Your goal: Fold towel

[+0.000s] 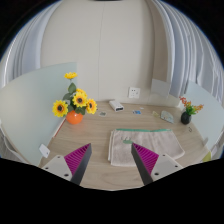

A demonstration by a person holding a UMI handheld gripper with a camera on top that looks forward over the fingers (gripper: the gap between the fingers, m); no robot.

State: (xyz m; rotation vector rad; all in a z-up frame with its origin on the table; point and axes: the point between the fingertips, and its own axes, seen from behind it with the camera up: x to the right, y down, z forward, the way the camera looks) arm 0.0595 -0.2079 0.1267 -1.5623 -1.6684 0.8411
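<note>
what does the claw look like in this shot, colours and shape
Only the claw shows, no hand or sleeve. It has two light grey, wedge-shaped fingers that taper toward their tips. Each inner face carries a magenta pad with fine dark ribbing or stripes. No cables or printed markings are visible.

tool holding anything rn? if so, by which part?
Nothing held. The tool is open, fingers apart above the desk; the towel lies flat just ahead, untouched.

Beyond the fingers, yellow sunflowers are showing in an orange vase; the towel is showing pale stripes; the finger pads are showing magenta.
</note>
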